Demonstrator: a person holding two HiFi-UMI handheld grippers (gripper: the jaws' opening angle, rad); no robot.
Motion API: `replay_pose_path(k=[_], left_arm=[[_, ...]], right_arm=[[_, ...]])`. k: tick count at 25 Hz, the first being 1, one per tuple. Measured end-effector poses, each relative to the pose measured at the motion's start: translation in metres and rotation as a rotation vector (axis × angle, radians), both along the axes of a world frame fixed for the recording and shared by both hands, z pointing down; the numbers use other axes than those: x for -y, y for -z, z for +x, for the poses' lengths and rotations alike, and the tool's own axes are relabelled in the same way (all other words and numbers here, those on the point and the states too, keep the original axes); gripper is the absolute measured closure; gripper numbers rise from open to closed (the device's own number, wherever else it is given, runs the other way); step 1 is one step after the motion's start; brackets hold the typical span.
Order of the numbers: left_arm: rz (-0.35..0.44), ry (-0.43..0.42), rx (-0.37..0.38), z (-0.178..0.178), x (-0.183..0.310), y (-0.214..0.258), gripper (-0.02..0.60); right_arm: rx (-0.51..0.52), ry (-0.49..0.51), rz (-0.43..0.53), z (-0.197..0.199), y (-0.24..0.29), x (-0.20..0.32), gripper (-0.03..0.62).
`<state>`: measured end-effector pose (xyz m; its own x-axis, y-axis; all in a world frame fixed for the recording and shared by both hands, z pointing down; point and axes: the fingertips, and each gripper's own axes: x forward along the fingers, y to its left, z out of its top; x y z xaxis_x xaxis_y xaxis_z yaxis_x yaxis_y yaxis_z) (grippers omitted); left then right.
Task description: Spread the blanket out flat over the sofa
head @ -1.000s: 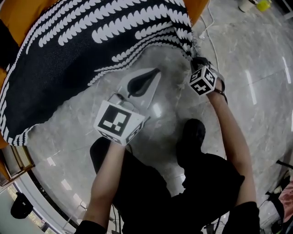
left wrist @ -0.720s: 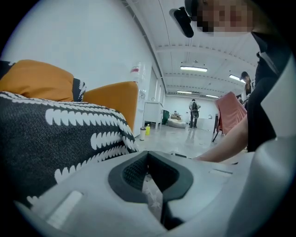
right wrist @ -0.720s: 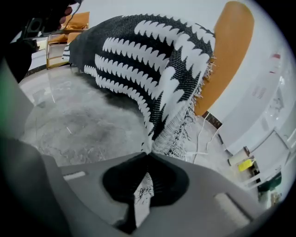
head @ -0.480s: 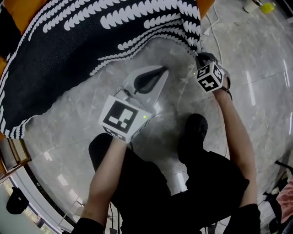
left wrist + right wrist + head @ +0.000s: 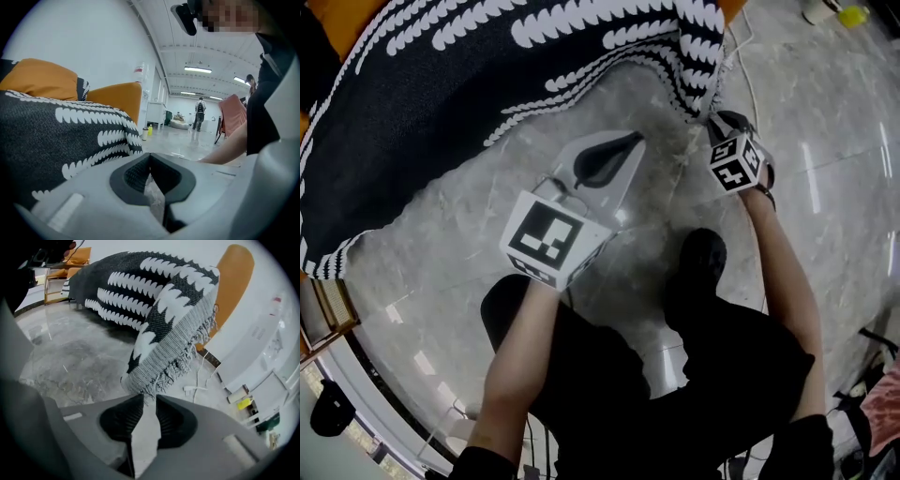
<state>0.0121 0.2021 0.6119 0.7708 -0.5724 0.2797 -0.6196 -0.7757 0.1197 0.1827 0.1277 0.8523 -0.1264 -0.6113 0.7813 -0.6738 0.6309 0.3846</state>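
The black-and-white patterned blanket (image 5: pixel 487 94) lies draped over the orange sofa (image 5: pixel 342 17), its front edge hanging toward the marble floor. Its fringed corner (image 5: pixel 159 376) hangs just ahead of my right gripper (image 5: pixel 150 398). That gripper's jaws have just been opening; they stand apart and do not press on the fringe. In the head view the right gripper (image 5: pixel 718 122) sits at the blanket's right corner. My left gripper (image 5: pixel 630 141) hovers over bare floor in front of the blanket (image 5: pixel 56 140), shut and empty (image 5: pixel 150 157).
A white cable (image 5: pixel 201 376) runs across the floor by the sofa's end, with a yellow bottle (image 5: pixel 243 403) beyond it. The person's shoe (image 5: pixel 698 258) stands below the grippers. A low shelf (image 5: pixel 328 309) sits at the left. People (image 5: pixel 200 110) stand far down the hall.
The right gripper's jaws have parted and let go of the blanket corner, which now hangs free just ahead of them. The left gripper has shifted only slightly.
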Motion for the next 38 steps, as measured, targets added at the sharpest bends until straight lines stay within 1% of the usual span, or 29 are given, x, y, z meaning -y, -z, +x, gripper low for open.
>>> replay_pose_path(k=[4, 7, 10, 12, 14, 17, 20, 23, 27, 32, 35, 38], left_arm=[[-0.003, -0.003, 0.023, 0.005, 0.011, 0.006, 0.571], [-0.036, 0.006, 0.021, 0.011, 0.015, 0.015, 0.571], [-0.084, 0.015, 0.030, 0.015, 0.013, 0.028, 0.571], [-0.097, 0.028, 0.021, 0.017, 0.013, 0.048, 0.571], [-0.097, 0.029, 0.013, 0.018, 0.012, 0.077, 0.571], [-0.137, 0.014, 0.054, 0.015, 0.010, 0.110, 0.571], [-0.179, -0.014, 0.082, 0.019, 0.011, 0.136, 0.571], [-0.239, -0.009, 0.067, 0.024, 0.003, 0.169, 0.571], [-0.318, 0.021, 0.031, 0.030, -0.009, 0.219, 0.571], [-0.422, 0.082, -0.028, 0.031, -0.028, 0.279, 0.571], [-0.439, 0.114, -0.034, 0.034, -0.032, 0.319, 0.571], [-0.437, 0.151, -0.028, 0.033, -0.029, 0.356, 0.571]], right_arm=[[0.045, -0.057, -0.041, 0.006, -0.011, -0.011, 0.503], [0.048, -0.082, -0.106, 0.012, -0.011, -0.025, 0.503], [0.081, -0.120, -0.184, 0.014, 0.006, -0.042, 0.503], [0.093, -0.125, -0.222, 0.016, 0.026, -0.055, 0.503], [0.089, -0.116, -0.259, 0.020, 0.051, -0.068, 0.503], [0.111, -0.124, -0.306, 0.025, 0.094, -0.079, 0.503], [0.173, -0.167, -0.337, 0.028, 0.135, -0.080, 0.503], [0.246, -0.208, -0.363, 0.024, 0.181, -0.082, 0.503], [0.313, -0.227, -0.374, 0.019, 0.248, -0.079, 0.503], [0.408, -0.204, -0.384, -0.003, 0.340, -0.077, 0.505], [0.490, -0.207, -0.376, -0.009, 0.397, -0.073, 0.511], [0.611, -0.253, -0.350, -0.012, 0.455, -0.063, 0.517]])
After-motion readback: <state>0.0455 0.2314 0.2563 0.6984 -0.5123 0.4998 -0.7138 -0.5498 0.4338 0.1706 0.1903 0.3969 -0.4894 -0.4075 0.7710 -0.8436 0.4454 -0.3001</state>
